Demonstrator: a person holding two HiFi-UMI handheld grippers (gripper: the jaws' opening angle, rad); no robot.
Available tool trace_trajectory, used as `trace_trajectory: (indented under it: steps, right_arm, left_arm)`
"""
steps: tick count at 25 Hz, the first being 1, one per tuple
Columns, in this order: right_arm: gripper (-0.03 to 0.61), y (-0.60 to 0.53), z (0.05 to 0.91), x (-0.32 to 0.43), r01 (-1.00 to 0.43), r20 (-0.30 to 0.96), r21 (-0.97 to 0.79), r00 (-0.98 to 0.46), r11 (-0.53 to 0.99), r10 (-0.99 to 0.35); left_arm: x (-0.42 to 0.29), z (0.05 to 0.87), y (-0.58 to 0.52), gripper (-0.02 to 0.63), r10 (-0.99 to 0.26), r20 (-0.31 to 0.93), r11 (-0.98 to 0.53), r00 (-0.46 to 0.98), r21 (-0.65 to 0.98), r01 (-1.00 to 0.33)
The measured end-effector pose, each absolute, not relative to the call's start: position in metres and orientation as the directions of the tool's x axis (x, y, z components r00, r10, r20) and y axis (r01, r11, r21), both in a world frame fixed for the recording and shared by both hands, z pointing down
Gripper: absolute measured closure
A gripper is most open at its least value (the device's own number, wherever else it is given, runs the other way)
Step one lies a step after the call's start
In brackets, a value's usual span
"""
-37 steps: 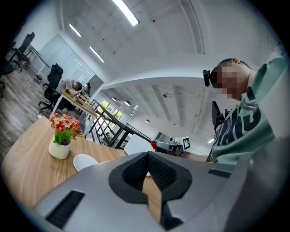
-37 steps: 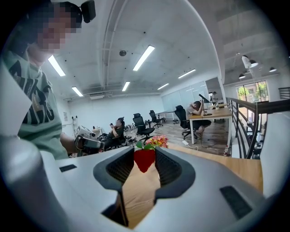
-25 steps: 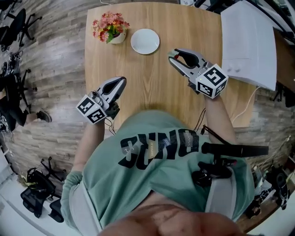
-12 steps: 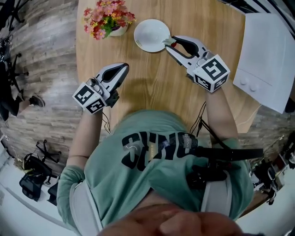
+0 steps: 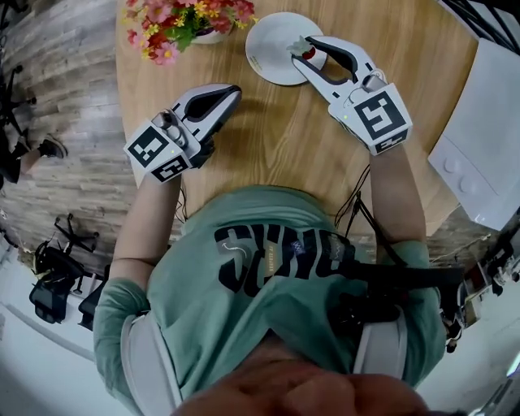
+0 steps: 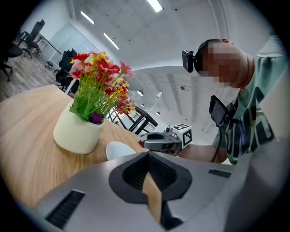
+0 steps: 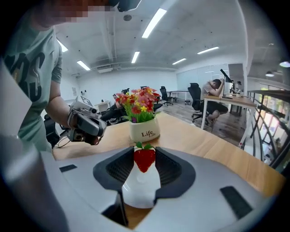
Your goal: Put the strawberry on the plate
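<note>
A red strawberry (image 7: 144, 158) with green leaves is pinched between the jaws of my right gripper (image 7: 144, 159). It hangs over the white plate (image 7: 138, 188), which lies on the wooden table just below the jaws. In the head view the right gripper (image 5: 306, 52) reaches over the plate (image 5: 272, 36) with the strawberry (image 5: 307, 53) at its tip. My left gripper (image 5: 229, 95) rests over the table to the left of the plate, jaws together and nothing in them. From the left gripper view the plate (image 6: 118, 148) and the right gripper (image 6: 141, 142) show ahead.
A white pot of red and yellow flowers (image 5: 187, 18) stands left of the plate, also pot (image 7: 144, 129) behind it in the right gripper view. A white box (image 5: 486, 154) lies at the table's right edge. Office chairs and a seated person (image 7: 215, 102) are far behind.
The right gripper has carried the strawberry from the table's middle to above the plate. The left gripper has stayed about where it was on the table.
</note>
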State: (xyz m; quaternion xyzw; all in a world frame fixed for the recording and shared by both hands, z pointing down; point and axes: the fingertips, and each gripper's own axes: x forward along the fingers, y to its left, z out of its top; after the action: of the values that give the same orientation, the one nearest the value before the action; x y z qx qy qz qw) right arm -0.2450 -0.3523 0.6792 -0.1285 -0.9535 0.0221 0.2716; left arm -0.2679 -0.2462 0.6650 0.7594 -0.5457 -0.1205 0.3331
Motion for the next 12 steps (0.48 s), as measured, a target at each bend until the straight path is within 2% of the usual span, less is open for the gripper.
trace_trajectory:
  steps: [12]
  right_arm:
    - [0.43,-0.352,0.712,-0.267,0.28,0.572,0.0,-0.788,0.96,0.23]
  left_arm:
    - [-0.266,0.684,-0.245,0.612,-0.903,0.196,-0.183,0.383,0.633,-0.753]
